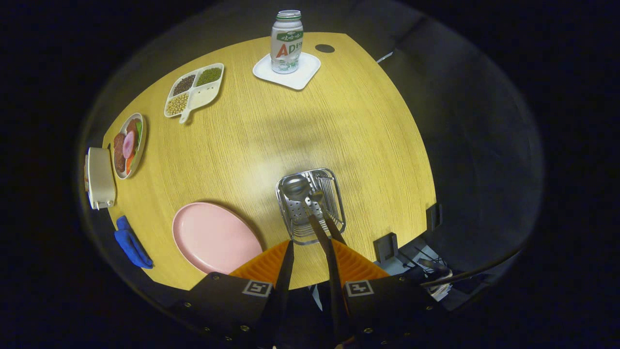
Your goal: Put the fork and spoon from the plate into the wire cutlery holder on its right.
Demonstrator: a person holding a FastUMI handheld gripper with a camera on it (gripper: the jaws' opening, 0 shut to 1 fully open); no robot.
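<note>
Fig.: near edge of wooden tabletop (271, 140). I saw oval pink plate (215, 237) bare of cutlery. Silver wire cutlery holder (311, 205), just right of plate, held steel spoon (296, 188), bowl up, and steel fork (320, 198) beside it, dark handles leaning toward me, likely so they stay propped on basket rim. My gripper (310, 252) hovered above holder's near side, fingers apart, clamped on nothing; whether right finger brushed a handle, I could not tell. Cutlery lay as task wanted.
</note>
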